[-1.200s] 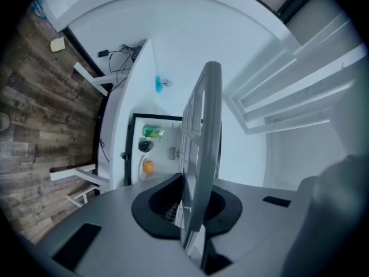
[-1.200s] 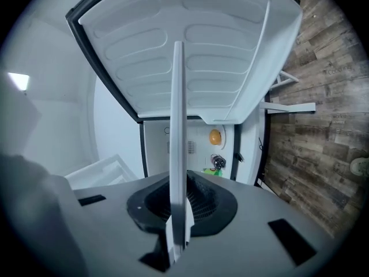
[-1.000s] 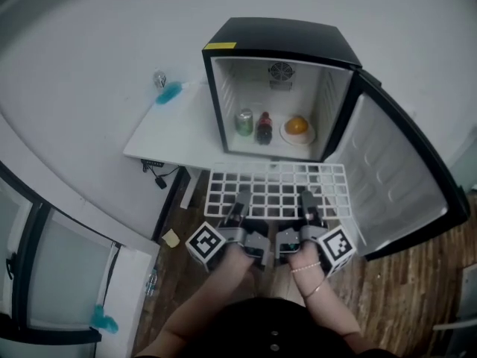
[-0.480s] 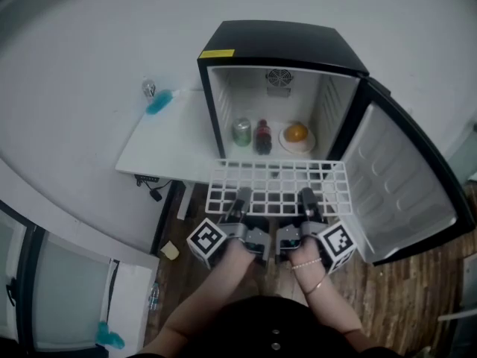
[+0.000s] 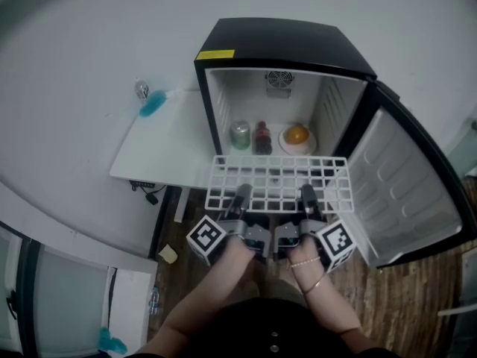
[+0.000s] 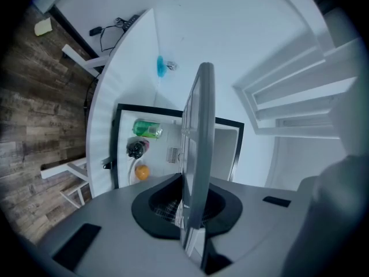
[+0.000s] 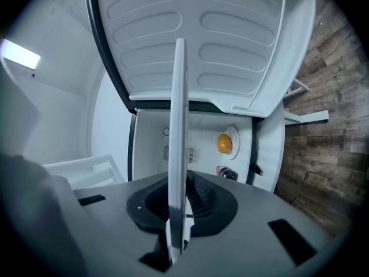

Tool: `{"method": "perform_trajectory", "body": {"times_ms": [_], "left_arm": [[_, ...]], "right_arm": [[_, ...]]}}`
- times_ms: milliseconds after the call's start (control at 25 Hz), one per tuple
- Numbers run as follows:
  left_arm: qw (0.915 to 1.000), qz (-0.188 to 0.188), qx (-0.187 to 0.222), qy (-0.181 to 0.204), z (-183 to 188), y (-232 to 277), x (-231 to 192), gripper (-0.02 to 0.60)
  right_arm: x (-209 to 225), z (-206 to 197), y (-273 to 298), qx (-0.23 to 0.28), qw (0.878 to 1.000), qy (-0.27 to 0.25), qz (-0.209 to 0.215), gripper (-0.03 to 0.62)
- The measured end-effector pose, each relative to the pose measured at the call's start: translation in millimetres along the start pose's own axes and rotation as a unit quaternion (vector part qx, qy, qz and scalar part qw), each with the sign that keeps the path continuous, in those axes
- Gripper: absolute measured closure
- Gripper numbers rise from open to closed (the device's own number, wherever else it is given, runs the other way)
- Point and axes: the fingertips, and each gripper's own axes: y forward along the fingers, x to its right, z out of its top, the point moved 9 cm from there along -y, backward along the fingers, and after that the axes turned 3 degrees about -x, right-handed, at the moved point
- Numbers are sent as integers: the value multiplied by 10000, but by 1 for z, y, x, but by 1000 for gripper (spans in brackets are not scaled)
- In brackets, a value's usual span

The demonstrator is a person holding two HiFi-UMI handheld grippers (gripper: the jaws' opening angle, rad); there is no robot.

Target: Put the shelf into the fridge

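A white wire shelf (image 5: 277, 183) hangs flat in front of the open black mini fridge (image 5: 283, 88), its far edge level with the fridge's opening. My left gripper (image 5: 242, 195) is shut on the shelf's near edge left of centre. My right gripper (image 5: 306, 195) is shut on the same edge right of centre. The shelf (image 6: 199, 154) shows edge-on in the left gripper view, and the shelf (image 7: 177, 149) likewise in the right gripper view. On the fridge floor stand a green can (image 5: 240, 134), a dark bottle (image 5: 262, 136) and an orange on a plate (image 5: 297, 134).
The fridge door (image 5: 399, 189) stands swung open to the right. A white table (image 5: 160, 148) stands left of the fridge with a blue thing (image 5: 152, 104) on it. Wood floor (image 5: 402, 297) lies below, and a cable box (image 5: 146, 188) hangs under the table.
Both grippers have carried the shelf forward and up, so its far edge has come from the fridge's lower front to overlap the opening just below the can and the bottle.
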Motion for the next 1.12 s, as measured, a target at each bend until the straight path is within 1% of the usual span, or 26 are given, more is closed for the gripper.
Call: {"method": "perform_trajectory", "body": {"times_ms": [120, 440, 640, 960, 1120], "left_arm": [[10000, -33, -48, 3, 2, 4, 2, 549], [9999, 38, -117, -14, 8, 22, 1, 549], [9998, 29, -207, -42, 12, 28, 1, 549], [9996, 27, -272, -8, 19, 45, 4, 549], [9998, 19, -216, 18, 22, 49, 6, 549]], "right_arm": [[1, -1, 3, 36, 10000, 57, -11, 560], [2, 5, 18, 61, 9998, 160, -34, 560], [4, 8, 25, -63, 9998, 169, -80, 560], [2, 12, 43, -141, 9993, 329, -74, 560], [1, 14, 52, -213, 9991, 373, -50, 560]]}}
